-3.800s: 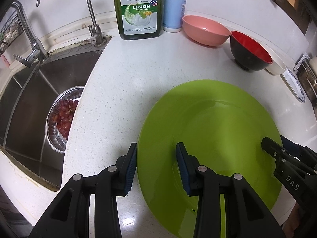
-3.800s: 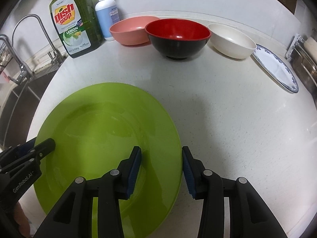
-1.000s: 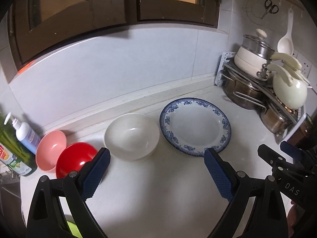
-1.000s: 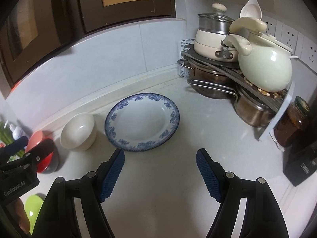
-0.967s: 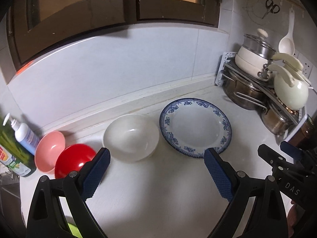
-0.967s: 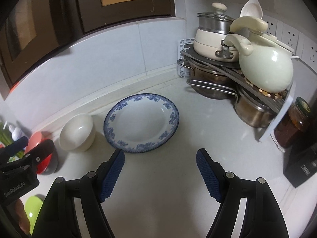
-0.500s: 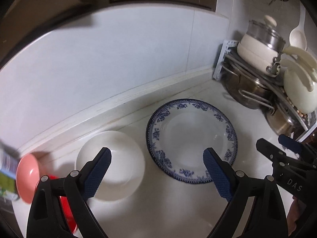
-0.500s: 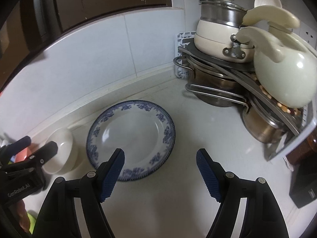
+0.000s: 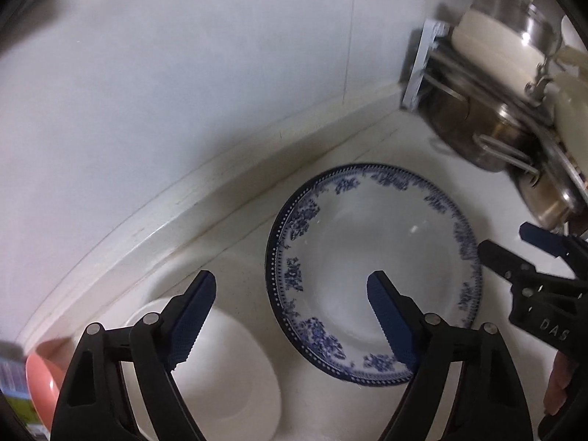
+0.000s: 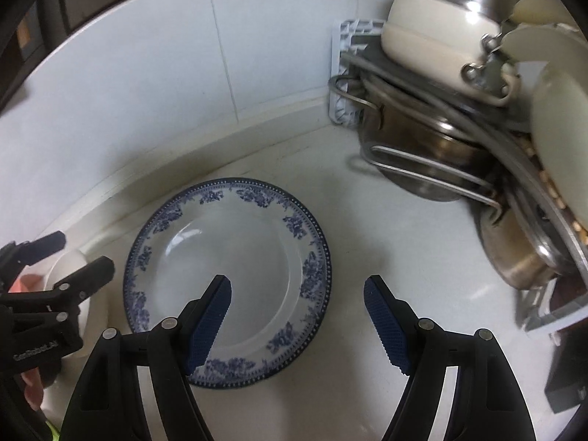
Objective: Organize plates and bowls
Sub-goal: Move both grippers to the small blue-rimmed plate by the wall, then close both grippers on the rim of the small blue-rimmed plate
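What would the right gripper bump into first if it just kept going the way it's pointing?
Probably the blue-patterned plate: the right gripper straddles its right rim, open. Depth is unclear.

A white plate is shown with a dark blue dotted edge and blue floral clusters spaced around its rim; its centre is plain white. A plain white bowl is seen beside it, and the edge of a pink bowl is visible at the far left of the left wrist view. The desk is off-white, and the tiled wall behind is pale grey-white. The left tool and the right tool are black with dark blue textured pads. Stacked pots are seen in silver steel, with a cream pot above them.
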Motion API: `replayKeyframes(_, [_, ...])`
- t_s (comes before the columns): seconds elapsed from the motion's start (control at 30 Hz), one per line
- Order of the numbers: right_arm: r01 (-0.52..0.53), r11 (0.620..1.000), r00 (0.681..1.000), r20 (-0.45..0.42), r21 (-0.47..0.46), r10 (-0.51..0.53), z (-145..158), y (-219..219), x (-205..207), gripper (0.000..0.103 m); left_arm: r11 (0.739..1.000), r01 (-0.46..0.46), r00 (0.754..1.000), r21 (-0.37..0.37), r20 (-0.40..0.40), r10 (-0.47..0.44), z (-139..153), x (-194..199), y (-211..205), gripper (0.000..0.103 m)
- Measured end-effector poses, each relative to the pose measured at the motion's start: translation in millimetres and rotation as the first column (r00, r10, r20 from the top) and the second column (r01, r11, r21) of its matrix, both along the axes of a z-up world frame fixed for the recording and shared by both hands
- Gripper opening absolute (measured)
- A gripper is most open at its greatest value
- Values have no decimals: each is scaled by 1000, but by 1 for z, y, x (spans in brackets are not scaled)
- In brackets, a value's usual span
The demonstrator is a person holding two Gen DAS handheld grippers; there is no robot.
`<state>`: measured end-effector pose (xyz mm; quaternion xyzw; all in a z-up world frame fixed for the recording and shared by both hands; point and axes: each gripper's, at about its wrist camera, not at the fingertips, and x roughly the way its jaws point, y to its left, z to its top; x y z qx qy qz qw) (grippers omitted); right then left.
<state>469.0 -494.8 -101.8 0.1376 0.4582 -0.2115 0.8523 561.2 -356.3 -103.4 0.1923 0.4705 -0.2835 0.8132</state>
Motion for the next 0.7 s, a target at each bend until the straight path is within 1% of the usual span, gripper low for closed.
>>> replayKeyframes(0.03, [7,1000,1000,-7,3,-7,-4,-3,3,75,1000,-3,1000,18,-5,3,-6,4,-3,81])
replayKeyframes(0.1, [22,1000,999,-30,9,-21,-11,-6,7,75,1000,1,1000,31,-26,0,-12,9,-5,80])
replayKeyframes(0.17, [33,999,998,-46,18,-32,-18,-11,11,75,999,4,999,40,-48,-2,-20,14,-9,75])
replayKeyframes(0.27, [40,998,997,-69,41,-37,-28,-15,17,75,998,7,998,61,-56,-4,-27,20,-13,71])
replayKeyframes(0.37, [49,997,995,-86,63,-44,-36,-17,20,74,998,-5,997,61,-79,10,-33,25,-14,66])
replayKeyframes(0.43, [53,996,995,-92,66,-47,-39,-18,23,73,998,-15,995,61,-95,21,-36,28,-14,65])
replayKeyframes(0.5, [53,996,994,-99,75,-45,-42,-19,25,69,998,-15,994,65,-110,22,-39,30,-14,63])
replayKeyframes(0.6, [50,994,993,-108,95,-40,-46,-20,29,65,997,-13,990,72,-140,23,-45,34,-15,61])
replayKeyframes(0.7, [54,994,992,-116,99,-43,-49,-22,31,63,996,-14,990,86,-142,26,-50,36,-19,58])
